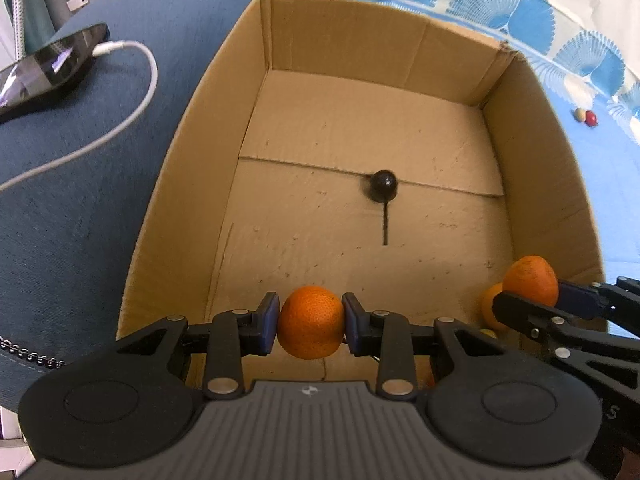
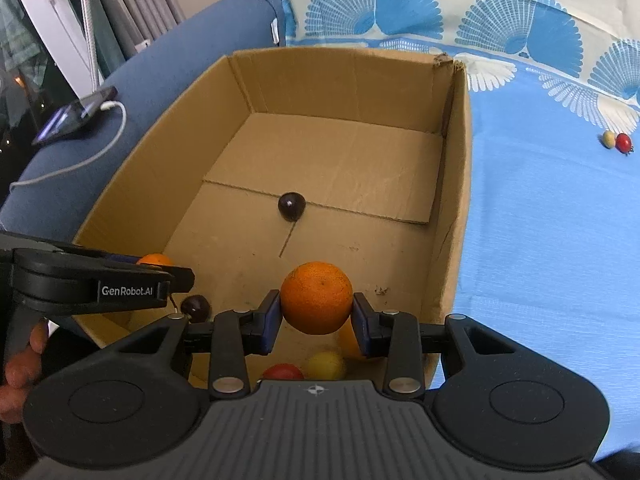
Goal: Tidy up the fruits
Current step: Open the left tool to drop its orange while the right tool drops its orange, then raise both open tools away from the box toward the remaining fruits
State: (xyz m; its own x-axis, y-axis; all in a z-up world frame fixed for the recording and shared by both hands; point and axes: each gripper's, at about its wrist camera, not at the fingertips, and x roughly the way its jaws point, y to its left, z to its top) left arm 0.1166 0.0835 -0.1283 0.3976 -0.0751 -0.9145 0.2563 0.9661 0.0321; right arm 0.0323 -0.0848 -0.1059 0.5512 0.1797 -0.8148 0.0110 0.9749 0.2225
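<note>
The left gripper (image 1: 311, 325) is pinching an orange (image 1: 311, 322) between its blue pads, holding it over the near end of the open cardboard box (image 1: 180, 216). Just to its right, the right gripper (image 2: 316, 312) is clamping a second orange (image 2: 316, 297) in the same way, above the box's near right corner. Under that second orange, a yellow fruit (image 2: 326, 365) and a red fruit (image 2: 282, 372) are lying on the box floor against the near wall, with another orange fruit (image 2: 348, 340) partly showing behind the right finger. A dark cherry-like fruit (image 2: 196, 308) is sitting near the left wall, beside the left gripper's tip. Farther in, a dark round fruit (image 1: 383, 185) is resting on the flap seam in the middle of the floor. Left of the box, a phone (image 1: 52, 68) with a white cable (image 1: 132, 92) is lying on a blue cushion (image 1: 80, 200). Far to the right, a pale fruit (image 2: 609, 139) and a small red fruit (image 2: 623, 142) are sitting side by side, touching, on the blue patterned cloth (image 2: 540, 220).
</note>
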